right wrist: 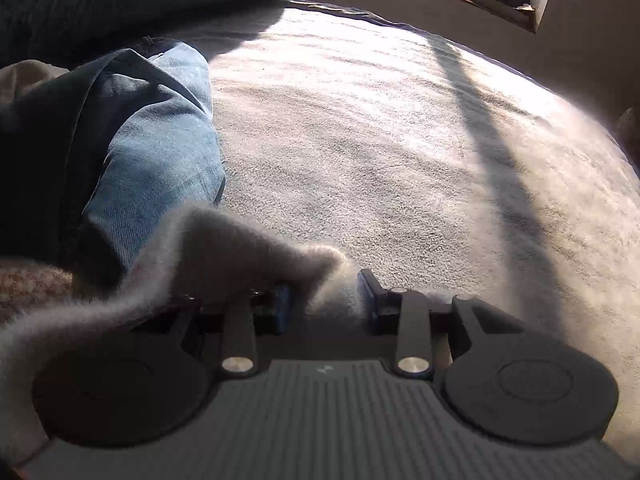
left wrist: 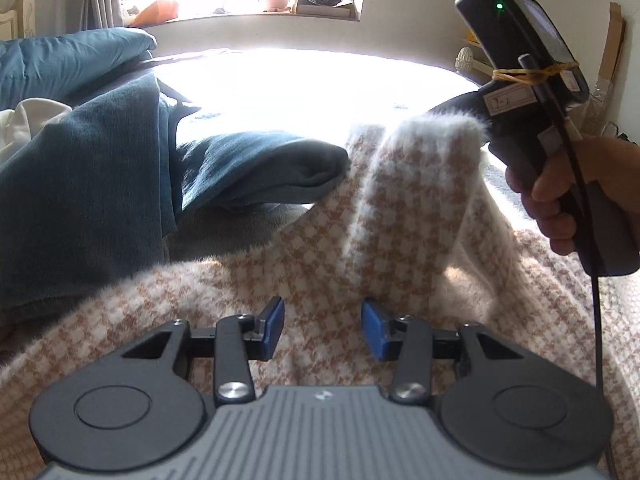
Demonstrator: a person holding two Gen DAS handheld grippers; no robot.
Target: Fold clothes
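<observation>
A fuzzy tan-and-white checked sweater [left wrist: 360, 240] lies spread on the bed below my left gripper [left wrist: 324, 328]. That gripper's blue pads stand apart, with the knit lying flat beneath the gap. My right gripper [right wrist: 326, 300] is shut on the sweater's white edge [right wrist: 248, 248], which fills the space between its pads and drapes over the left finger. In the left wrist view this edge [left wrist: 436, 136] is lifted into a ridge up to the right gripper's black housing [left wrist: 516, 32], which a hand [left wrist: 560, 200] holds. The right fingertips are hidden behind the knit there.
Blue jeans [left wrist: 100, 168] lie bunched to the left, right beside the sweater, also seen as jeans [right wrist: 160, 140]. A teal duvet [left wrist: 72, 60] sits behind them. The pale fleece bed cover [right wrist: 400, 140] stretches ahead, sunlit. A windowsill [left wrist: 276, 12] holds a pot and clutter.
</observation>
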